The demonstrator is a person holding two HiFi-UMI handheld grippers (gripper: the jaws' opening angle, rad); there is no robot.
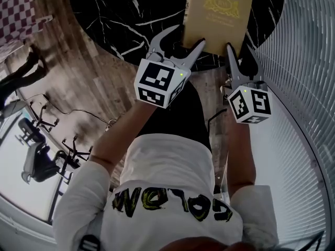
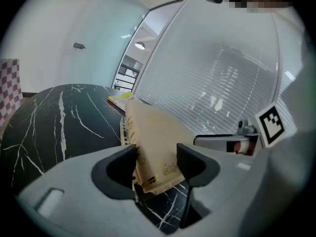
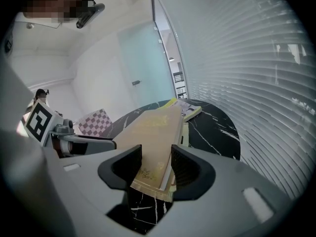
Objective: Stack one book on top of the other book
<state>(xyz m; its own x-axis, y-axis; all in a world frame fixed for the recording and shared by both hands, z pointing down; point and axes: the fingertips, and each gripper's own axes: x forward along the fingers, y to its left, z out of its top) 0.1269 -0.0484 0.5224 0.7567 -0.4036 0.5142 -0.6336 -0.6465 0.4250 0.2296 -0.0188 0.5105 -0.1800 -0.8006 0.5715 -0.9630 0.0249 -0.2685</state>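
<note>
I have the left gripper (image 1: 187, 37) and right gripper (image 1: 237, 50) closed on the book's (image 1: 217, 14) near corners, firmly I think.

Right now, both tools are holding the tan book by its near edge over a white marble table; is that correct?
Not quite: the table is black marble with white veins, as the head view shows. The left tool and right tool do hold the tan book by its near edge.
</note>
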